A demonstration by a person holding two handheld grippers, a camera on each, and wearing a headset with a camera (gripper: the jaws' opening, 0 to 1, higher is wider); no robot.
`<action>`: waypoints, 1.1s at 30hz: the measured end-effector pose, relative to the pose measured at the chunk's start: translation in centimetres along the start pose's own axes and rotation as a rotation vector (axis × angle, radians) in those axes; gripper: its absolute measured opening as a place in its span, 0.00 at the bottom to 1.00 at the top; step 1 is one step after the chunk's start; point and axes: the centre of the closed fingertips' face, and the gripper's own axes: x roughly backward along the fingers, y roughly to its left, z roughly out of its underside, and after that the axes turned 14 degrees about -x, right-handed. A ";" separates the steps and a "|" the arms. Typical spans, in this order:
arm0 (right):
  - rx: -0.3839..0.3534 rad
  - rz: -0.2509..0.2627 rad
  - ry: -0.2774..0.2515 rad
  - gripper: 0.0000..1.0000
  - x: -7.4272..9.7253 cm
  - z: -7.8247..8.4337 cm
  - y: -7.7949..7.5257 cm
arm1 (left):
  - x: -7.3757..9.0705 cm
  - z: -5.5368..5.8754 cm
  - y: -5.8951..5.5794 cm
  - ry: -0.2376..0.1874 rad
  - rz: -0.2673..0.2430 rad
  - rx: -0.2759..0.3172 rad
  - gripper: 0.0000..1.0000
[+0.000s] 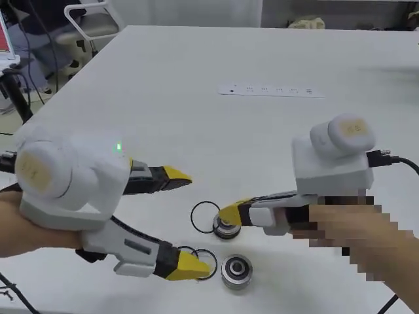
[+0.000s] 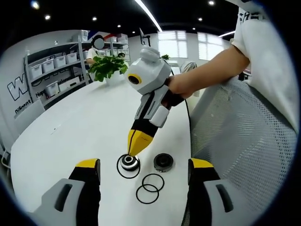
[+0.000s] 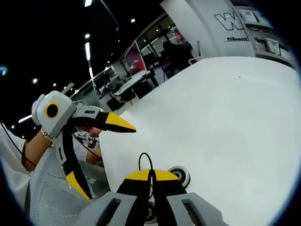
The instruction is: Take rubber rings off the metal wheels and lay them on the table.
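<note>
Two metal wheels stand near the table's front edge: one point(image 1: 226, 228) under my right gripper's tip, the other point(image 1: 236, 271) nearer to me. My right gripper point(image 1: 226, 213) is shut, with its yellow tip at the far wheel and pinching a black rubber ring point(image 1: 204, 216) that loops out to the left of that wheel. In the left gripper view that ring point(image 2: 128, 173) lies loosely around the wheel point(image 2: 128, 162). Two loose rings point(image 2: 149, 188) lie overlapped on the table by the second wheel point(image 2: 163, 161). My left gripper point(image 1: 191, 220) stands open, its jaws either side of the rings.
A white power strip point(image 1: 272, 90) lies flat at the middle of the white table point(image 1: 196, 118). A chair point(image 1: 91, 23) stands beyond the table's far left edge. A mesh chair back point(image 2: 235, 141) is close beside the person.
</note>
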 end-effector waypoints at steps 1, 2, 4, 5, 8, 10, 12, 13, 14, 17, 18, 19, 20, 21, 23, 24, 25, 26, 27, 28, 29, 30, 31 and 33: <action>0.001 -0.001 0.002 0.00 0.0 0.0 0.0 | 0.2 0.0 -0.1 0.000 -0.004 0.002 0.74; 0.005 -0.006 0.012 0.00 -0.1 0.2 0.2 | 0.5 0.0 -0.1 0.001 -0.010 0.004 0.75; 0.012 -0.013 0.026 0.00 -0.3 0.5 0.5 | 0.9 -0.1 -0.3 -0.001 -0.017 0.009 0.76; 0.015 -0.015 0.033 0.00 -0.3 0.7 0.5 | 1.2 -0.1 -0.3 -0.001 -0.026 0.013 0.77; 0.031 -0.018 0.059 0.00 -0.5 1.2 0.8 | 2.0 -0.2 -0.5 0.003 -0.044 0.012 0.78; 0.039 -0.020 0.074 0.00 -0.6 1.6 0.9 | 2.5 0.0 -0.6 0.005 -0.058 0.019 0.78; 0.049 -0.023 0.090 0.00 -0.7 1.9 0.9 | 3.0 0.4 -0.4 0.011 -0.091 0.042 0.78; 0.054 -0.026 0.101 0.00 -0.8 2.1 1.0 | 3.3 0.7 -0.5 0.010 -0.103 0.054 0.78; 0.056 -0.028 0.109 0.00 -0.8 2.3 1.1 | 3.5 0.8 -0.5 0.009 -0.109 0.062 0.78; 0.074 -0.020 0.143 0.00 -1.1 3.1 0.8 | 3.9 1.6 -0.7 0.016 -0.129 0.088 0.78; 0.080 -0.018 0.152 0.00 -1.1 3.3 0.8 | 3.9 1.8 -0.8 0.018 -0.135 0.095 0.78; 0.085 -0.017 0.164 0.00 -1.2 3.6 0.8 | 3.9 2.1 -1.0 0.022 -0.141 0.106 0.78; 0.089 -0.016 0.170 0.00 -1.3 3.7 0.8 | 3.9 2.3 -1.2 0.024 -0.142 0.113 0.78; 0.095 -0.014 0.180 0.00 -1.3 3.9 0.7 | 3.8 2.6 -1.6 0.026 -0.142 0.122 0.78; 0.105 -0.007 0.199 0.00 -1.3 4.3 0.6 | 3.6 2.9 -2.1 0.026 -0.139 0.138 0.78; 0.106 -0.005 0.205 0.00 -1.4 4.5 0.5 | 3.4 3.0 -2.3 0.027 -0.137 0.141 0.78; 0.107 -0.003 0.212 0.00 -1.4 4.6 0.5 | 3.3 3.1 -2.4 0.028 -0.135 0.145 0.78; 0.108 -0.001 0.219 0.00 -1.3 4.7 0.4 | 3.2 3.3 -2.7 0.033 -0.127 0.150 0.78; 0.109 0.003 0.222 0.00 -1.3 4.8 0.3 | 3.1 3.4 -2.8 0.037 -0.122 0.152 0.78; 0.109 0.008 0.228 0.00 -1.3 4.9 0.1 | 3.0 3.5 -2.8 0.044 -0.122 0.151 0.77; 0.109 0.010 0.232 0.00 -1.3 4.9 0.0 | 3.0 3.5 -2.8 0.048 -0.124 0.148 0.77; 0.112 0.019 0.236 0.00 -1.3 5.0 -0.1 | 3.0 3.6 -2.6 0.052 -0.128 0.146 0.77; 0.113 0.026 0.240 0.00 -1.3 5.1 -0.3 | 3.0 3.6 -2.6 0.053 -0.130 0.145 0.77; 0.117 0.040 0.247 0.00 -1.2 5.2 -0.6 | 3.0 3.7 -2.6 0.057 -0.130 0.147 0.76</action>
